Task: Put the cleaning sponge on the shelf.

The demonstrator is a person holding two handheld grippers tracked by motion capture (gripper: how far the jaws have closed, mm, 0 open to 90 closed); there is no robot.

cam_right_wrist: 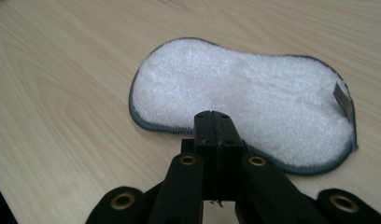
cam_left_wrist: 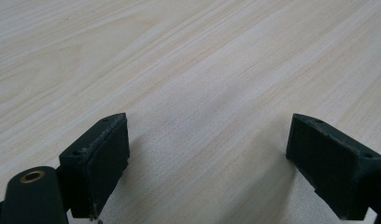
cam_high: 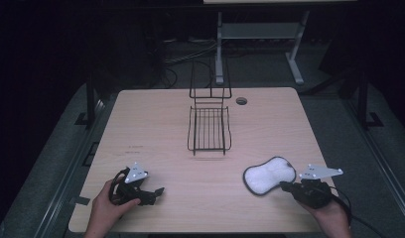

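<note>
Right gripper (cam_right_wrist: 212,122): nearest to us, its jaws pressed flat together at the near edge of the pad; whether they pinch its rim we cannot tell.
Pad (cam_right_wrist: 244,98): white, fluffy, dark-edged, flat on the table (cam_high: 156,124), right of the wire rack (cam_high: 208,130) and nearer us.
Left gripper (cam_left_wrist: 207,163): left of the rack, nearer us; we see its jaws wide apart over bare wood.

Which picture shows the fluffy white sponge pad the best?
The right gripper view: the white pad looks big, so its fuzzy top, dark edge and little tag show. The high view shows it small on the table. The left gripper view gives bare tabletop.
</note>
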